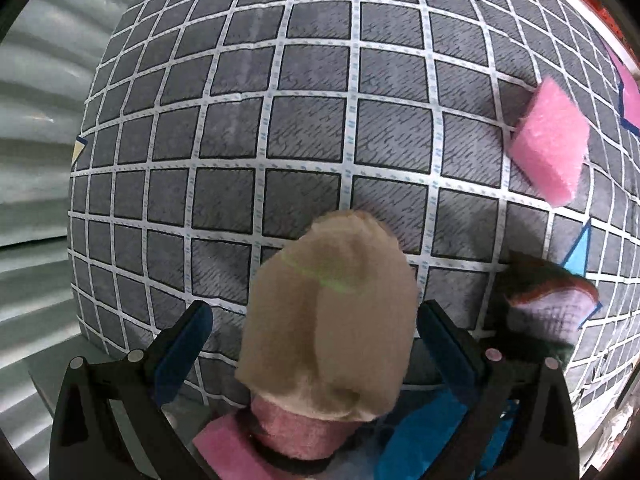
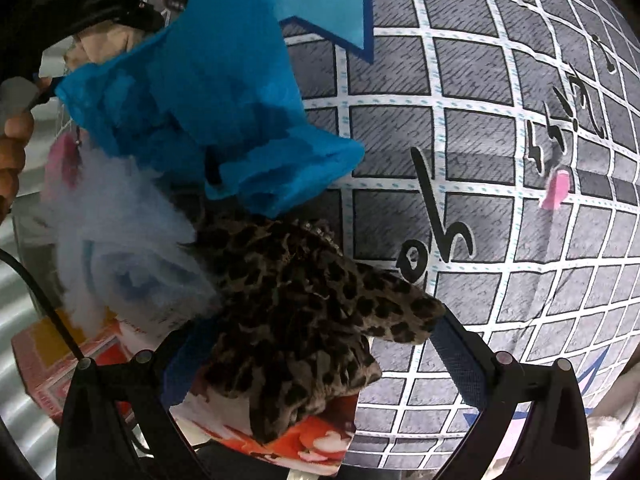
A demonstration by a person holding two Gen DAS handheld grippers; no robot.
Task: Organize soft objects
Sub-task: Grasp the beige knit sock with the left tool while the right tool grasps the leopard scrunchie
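Observation:
In the left wrist view my left gripper point(image 1: 316, 320) is open, its blue-padded fingers either side of a beige soft pouch point(image 1: 328, 320) that rests on a pink foam piece point(image 1: 296, 436). A pink sponge point(image 1: 550, 142) lies on the grid-patterned cloth point(image 1: 280, 120) at the right. In the right wrist view my right gripper point(image 2: 320, 344) is open over a leopard-print soft item point(image 2: 304, 316); I cannot tell whether the fingers touch it. Behind it sit a blue cloth point(image 2: 212, 112) and white fluffy stuffing point(image 2: 120, 248). The pink sponge point(image 2: 556, 192) shows far right.
A red-and-white floral fabric point(image 2: 288, 436) lies under the leopard item. A red patterned box point(image 2: 44, 364) stands at the left. A folded dark-and-orange cloth point(image 1: 548, 300) lies right of the left gripper. Ribbed grey wall point(image 1: 36, 160) borders the cloth at left.

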